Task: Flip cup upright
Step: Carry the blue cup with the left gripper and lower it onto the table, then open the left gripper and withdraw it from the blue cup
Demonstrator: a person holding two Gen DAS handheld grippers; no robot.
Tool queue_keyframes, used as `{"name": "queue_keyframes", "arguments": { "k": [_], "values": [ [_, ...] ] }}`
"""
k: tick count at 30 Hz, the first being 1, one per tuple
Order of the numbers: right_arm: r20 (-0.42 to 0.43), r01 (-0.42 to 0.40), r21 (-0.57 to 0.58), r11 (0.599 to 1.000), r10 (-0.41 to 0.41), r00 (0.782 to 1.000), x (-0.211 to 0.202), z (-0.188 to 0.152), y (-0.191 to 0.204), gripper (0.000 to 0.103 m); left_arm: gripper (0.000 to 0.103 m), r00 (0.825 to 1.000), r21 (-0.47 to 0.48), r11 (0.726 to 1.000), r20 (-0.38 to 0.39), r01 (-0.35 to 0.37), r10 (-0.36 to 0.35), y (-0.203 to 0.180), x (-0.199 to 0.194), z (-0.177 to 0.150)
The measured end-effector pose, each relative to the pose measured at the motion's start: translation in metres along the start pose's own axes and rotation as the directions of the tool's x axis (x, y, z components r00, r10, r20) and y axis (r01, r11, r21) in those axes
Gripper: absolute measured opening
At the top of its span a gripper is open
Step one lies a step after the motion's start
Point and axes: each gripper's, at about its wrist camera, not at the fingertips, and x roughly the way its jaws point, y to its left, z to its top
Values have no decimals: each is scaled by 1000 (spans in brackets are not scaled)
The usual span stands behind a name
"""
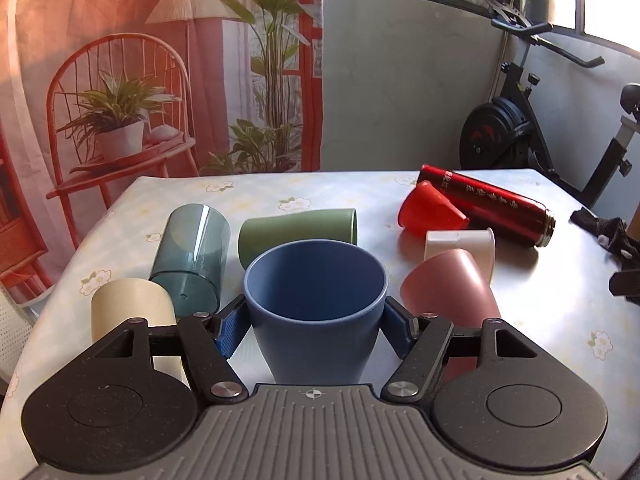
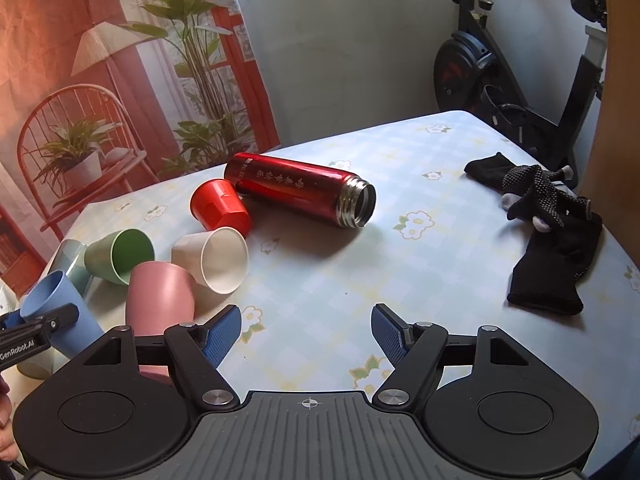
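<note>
The left tongs (image 1: 316, 330) are gripping the blue cup (image 1: 316, 304) upright, beside the pink cup (image 1: 450, 292), to set it standing; the right tongs (image 2: 306, 330) are waiting released.

Flask: red flask (image 2: 299, 193) on its side, mouth open
Gloves: blk gloves (image 2: 548, 236), table's (image 2: 400, 272) right edge
Bkgd: exercise bike (image 1: 516, 120)
</note>
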Motion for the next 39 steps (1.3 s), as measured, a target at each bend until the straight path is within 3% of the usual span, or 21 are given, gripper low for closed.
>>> {"name": "queue_keyframes", "arguments": {
  "k": [4, 6, 10, 15, 16, 20, 26, 32, 39],
  "values": [
    [-5, -12, 1, 1000, 12, 1000, -2, 1, 0, 72, 74, 989, -101, 990, -104, 94, -105, 12, 6, 3],
    [-9, -14, -7, 1000, 14, 1000, -3, 2, 3, 76, 82, 982, -133, 985, -133, 114, -132, 17, 7, 5],
    [-10, -32, -16, 999, 32, 999, -13, 7, 9, 87, 91, 977, -123, 984, -149, 132, -150, 20, -3, 9],
    [-29, -58, -59, 997, 56, 998, -26, 13, 23, 97, 92, 973, -130, 983, -174, 132, -154, 32, -28, 11],
    [-35, -70, -68, 995, 68, 997, -30, 14, 27, 103, 92, 973, -129, 983, -174, 129, -151, 34, -35, 12],
    [-36, -99, -106, 989, 95, 995, -45, 16, 45, 103, 99, 984, -102, 988, -126, 112, -125, 42, -69, 17],
    [-24, -113, -124, 986, 111, 994, -69, 18, 68, 103, 100, 995, -67, 997, -95, 34, -40, 41, -111, 31],
    [-19, -105, -165, 981, 103, 995, -83, 17, 90, 103, 100, 993, -70, 997, -118, -10, 2, 36, -127, 36],
    [-5, -104, -205, 973, 105, 994, -95, 12, 106, 103, 100, 997, -63, 998, -72, -8, 3, 32, -143, 35]
  ]
}}
